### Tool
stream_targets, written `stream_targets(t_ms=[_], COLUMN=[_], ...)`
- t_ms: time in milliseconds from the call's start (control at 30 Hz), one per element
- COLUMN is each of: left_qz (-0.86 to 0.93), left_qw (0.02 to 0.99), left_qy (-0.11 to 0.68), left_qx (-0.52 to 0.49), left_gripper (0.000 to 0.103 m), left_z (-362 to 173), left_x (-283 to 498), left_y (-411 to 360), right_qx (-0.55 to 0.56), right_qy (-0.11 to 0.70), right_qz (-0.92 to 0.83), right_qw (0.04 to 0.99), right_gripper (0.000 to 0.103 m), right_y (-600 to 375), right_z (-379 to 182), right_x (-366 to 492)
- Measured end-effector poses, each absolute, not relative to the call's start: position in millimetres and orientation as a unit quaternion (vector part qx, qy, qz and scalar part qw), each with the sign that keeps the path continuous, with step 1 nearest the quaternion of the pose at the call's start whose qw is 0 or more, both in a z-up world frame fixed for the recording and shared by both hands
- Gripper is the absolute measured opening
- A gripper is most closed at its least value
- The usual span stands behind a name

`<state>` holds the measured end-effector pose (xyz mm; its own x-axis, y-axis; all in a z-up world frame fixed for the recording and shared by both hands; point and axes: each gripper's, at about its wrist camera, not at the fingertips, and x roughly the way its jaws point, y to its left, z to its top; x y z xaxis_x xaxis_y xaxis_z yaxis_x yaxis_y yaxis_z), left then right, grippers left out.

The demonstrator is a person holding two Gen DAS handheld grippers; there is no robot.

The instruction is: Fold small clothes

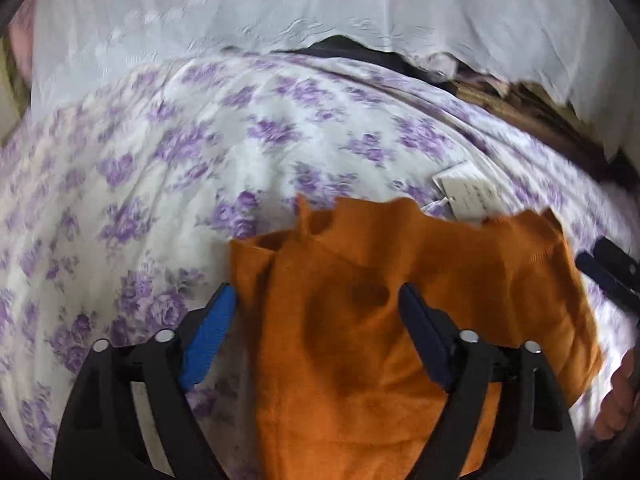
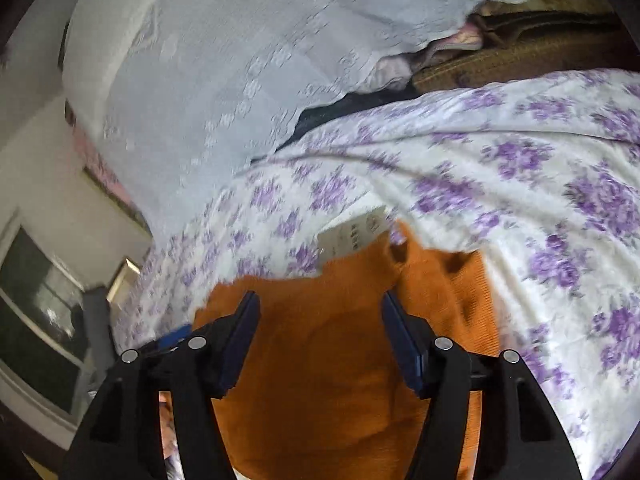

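Note:
An orange knit garment lies on a bed sheet with purple flowers. It also shows in the right wrist view. A white paper tag sticks out past its far edge, also seen in the right wrist view. My left gripper is open, hovering over the garment's left part, its left finger over the sheet. My right gripper is open above the garment's middle. The right gripper's dark fingers show at the right edge of the left wrist view.
A pale lace cloth covers the far side of the bed, also in the right wrist view. Brown bedding lies past it. A window and wall are at the left. A hand shows at the right edge.

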<state>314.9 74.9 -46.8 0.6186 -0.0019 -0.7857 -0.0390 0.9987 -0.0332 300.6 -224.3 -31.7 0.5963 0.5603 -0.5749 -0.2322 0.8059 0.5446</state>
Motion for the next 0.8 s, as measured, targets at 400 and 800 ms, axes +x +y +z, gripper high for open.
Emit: stream_targets(t_ms=[400,800], left_qz=[0.047,0.025], left_qw=[0.914,0.915], left_qy=[0.402,0.400], left_qx=[0.001,0.039], left_gripper=[0.099,0.099], left_z=[-40.0,-49.8], left_x=[293.2,252.7], left_y=[72.1,43.0], right_qx=[0.139,0.053], right_qy=[0.370,0.410], right_qz=[0.127,0.153], right_qw=[0.910,0.898], right_gripper=[0.025,0.042], right_y=[-226.3,-180.5], right_z=[-36.6,-52.5], right_x=[290.0,234.1])
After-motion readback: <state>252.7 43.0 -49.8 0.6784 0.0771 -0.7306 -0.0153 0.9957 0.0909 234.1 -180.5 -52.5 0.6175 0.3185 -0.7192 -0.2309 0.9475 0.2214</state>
